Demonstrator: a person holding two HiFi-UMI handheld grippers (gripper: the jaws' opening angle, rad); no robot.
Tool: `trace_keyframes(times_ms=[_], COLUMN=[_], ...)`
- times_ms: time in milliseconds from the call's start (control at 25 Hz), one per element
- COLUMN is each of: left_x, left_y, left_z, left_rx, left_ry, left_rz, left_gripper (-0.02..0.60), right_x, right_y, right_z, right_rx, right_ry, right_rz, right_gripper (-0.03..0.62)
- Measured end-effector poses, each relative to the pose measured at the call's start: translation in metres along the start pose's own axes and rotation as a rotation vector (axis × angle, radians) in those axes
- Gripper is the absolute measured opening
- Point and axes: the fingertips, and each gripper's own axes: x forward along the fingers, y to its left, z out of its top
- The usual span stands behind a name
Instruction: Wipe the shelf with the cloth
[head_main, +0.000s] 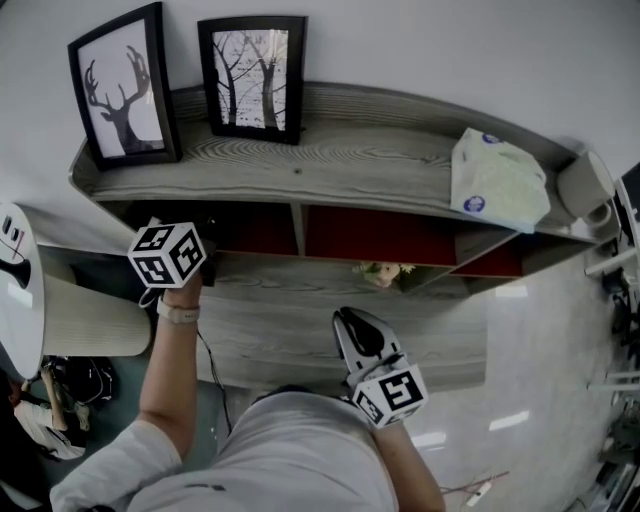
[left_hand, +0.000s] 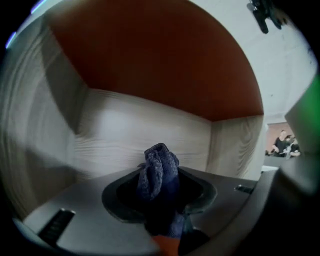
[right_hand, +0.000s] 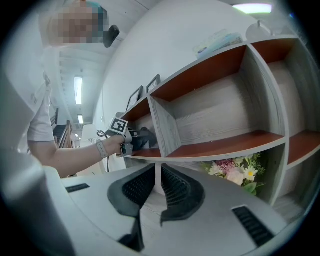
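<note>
The grey wooden shelf unit (head_main: 350, 160) has red-backed compartments. My left gripper (head_main: 200, 268) reaches into the upper left compartment, shut on a bunched dark blue cloth (left_hand: 159, 172). In the left gripper view the cloth sticks up between the jaws, in front of the compartment's wooden wall (left_hand: 125, 130). The right gripper view shows that left gripper (right_hand: 134, 141) and the cloth (right_hand: 146, 137) at the compartment's edge. My right gripper (head_main: 352, 322) hangs lower, in front of the bottom shelf board. Its jaws (right_hand: 157, 187) stand nearly together with nothing between them.
Two framed pictures (head_main: 125, 88) (head_main: 252, 78) lean on the top board, with a white packet (head_main: 495, 180) and a pale roll (head_main: 585, 190) at its right end. Flowers (head_main: 385, 273) (right_hand: 240, 170) sit in a lower compartment. A white round object (head_main: 20, 285) stands at the left.
</note>
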Motion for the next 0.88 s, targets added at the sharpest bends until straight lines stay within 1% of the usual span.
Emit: trace_keyframes(times_ms=[80, 200, 400, 600, 680, 800, 880], left_x=[0.004, 0.005, 0.002, -0.002, -0.003, -0.003, -0.002], left_y=[-0.028, -0.063, -0.103, -0.128, -0.138, -0.144, -0.143], left_z=[0.003, 0.008, 0.031, 0.059, 0.067, 0.068, 0.064], left_rx=[-0.007, -0.015, -0.139, -0.19, -0.235, -0.299, -0.368], left_ry=[-0.008, -0.025, -0.126, -0.209, -0.243, -0.278, -0.289], left_rz=[-0.065, -0.129, -0.237, -0.3, -0.335, -0.347, -0.361], left_gripper=[0.163, 0.163, 0.163, 0.163, 0.163, 0.162, 0.161], right_x=[-0.006, -0.016, -0.035, -0.051, -0.057, -0.066, -0.071], right_y=[-0.001, -0.004, -0.01, -0.009, -0.011, -0.015, -0.017], right_z=[0.0, 0.0, -0.003, -0.008, -0.01, -0.011, -0.013], right_rx=[0.001, 0.005, 0.019, 0.002, 0.007, 0.016, 0.02], right_ry=[-0.005, -0.014, -0.023, -0.017, -0.019, -0.022, -0.021], right_rz=[-0.01, -0.03, -0.067, -0.087, -0.095, -0.112, -0.12], right_gripper=[0.043, 0.043, 0.043, 0.043, 0.043, 0.043, 0.043])
